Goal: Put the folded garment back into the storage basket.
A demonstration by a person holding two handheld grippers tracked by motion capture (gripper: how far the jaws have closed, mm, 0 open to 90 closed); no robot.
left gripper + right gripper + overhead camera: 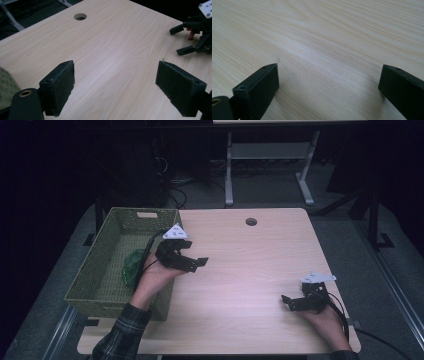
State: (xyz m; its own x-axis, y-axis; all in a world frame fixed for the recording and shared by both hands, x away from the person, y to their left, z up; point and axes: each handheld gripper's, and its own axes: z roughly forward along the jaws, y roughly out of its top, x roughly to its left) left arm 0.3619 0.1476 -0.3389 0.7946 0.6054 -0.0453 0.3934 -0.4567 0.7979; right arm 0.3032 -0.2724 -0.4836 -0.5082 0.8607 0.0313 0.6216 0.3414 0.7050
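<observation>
My left gripper (196,261) hangs open beside the right wall of a green woven basket (102,265), its jaws pointing right over the light wooden table (240,270). In the left gripper view its two padded jaws stand wide apart around my left gripper (115,85) midpoint, with nothing between them. A green crumpled object (133,265) lies inside the basket, partly hidden by the hand. My right gripper (286,301) rests low near the table's front right, open and empty; the right gripper view shows my right gripper (329,82) just above bare wood. The right gripper (180,40) shows far off in the left gripper view.
A round cable hole (251,221) sits near the table's far edge, also seen as a hole (80,16) in the left gripper view. Beyond the table stand the white legs of another table (229,170) and dark cables on a grey floor.
</observation>
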